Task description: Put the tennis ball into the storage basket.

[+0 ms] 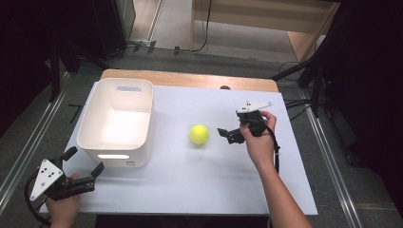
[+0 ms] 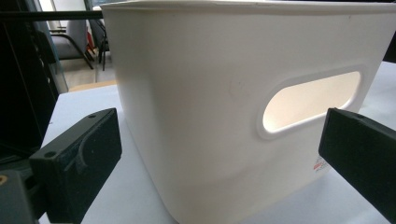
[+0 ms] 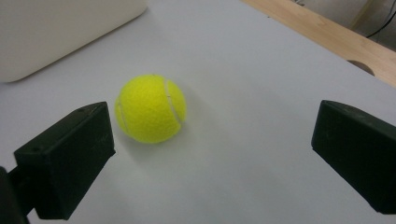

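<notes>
A yellow tennis ball (image 1: 199, 134) (image 3: 150, 108) lies on the white table top (image 1: 190, 180), to the right of a white plastic bin (image 1: 148, 118) (image 2: 201, 116) with handle slots. My right gripper (image 1: 227, 135) (image 3: 212, 121) is open just right of the ball, pointing at it; the ball sits ahead of the jaws, nearer the left one, untouched. My left gripper (image 1: 84, 160) (image 2: 218, 130) is open at the front left corner of the table. It faces the bin's near wall and handle slot, with nothing between its jaws.
The bin (image 3: 56, 32) looks empty inside. A wooden strip (image 1: 190, 78) (image 3: 327, 32) runs along the table's far edge. Dark stands and cables (image 1: 304, 102) surround the table on the floor.
</notes>
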`<state>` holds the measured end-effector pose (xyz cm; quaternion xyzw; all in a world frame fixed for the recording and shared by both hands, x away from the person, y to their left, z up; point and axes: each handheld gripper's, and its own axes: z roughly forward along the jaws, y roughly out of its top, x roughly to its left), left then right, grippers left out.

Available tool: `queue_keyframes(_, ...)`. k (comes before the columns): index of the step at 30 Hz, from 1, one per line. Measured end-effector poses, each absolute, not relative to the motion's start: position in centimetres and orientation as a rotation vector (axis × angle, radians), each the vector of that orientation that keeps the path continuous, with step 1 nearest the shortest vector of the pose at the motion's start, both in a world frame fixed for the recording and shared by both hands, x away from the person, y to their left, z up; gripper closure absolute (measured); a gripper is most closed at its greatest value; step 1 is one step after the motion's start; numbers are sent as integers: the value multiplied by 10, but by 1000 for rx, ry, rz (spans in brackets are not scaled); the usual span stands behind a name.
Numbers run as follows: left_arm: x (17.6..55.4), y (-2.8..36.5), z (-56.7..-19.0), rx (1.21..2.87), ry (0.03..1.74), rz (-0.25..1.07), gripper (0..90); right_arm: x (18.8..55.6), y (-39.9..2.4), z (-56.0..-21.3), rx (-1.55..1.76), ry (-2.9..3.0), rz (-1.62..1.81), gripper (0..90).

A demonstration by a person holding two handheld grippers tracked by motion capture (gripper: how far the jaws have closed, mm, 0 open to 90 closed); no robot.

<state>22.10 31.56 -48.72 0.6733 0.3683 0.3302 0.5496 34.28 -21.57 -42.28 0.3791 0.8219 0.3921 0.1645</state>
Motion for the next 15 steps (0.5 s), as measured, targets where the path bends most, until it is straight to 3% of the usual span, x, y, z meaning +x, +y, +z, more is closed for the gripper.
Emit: queue_keyframes(15, 221, 316, -487, 1592, 873, 783, 0, 357, -200, -425, 1066, 2404, 1068, 0)
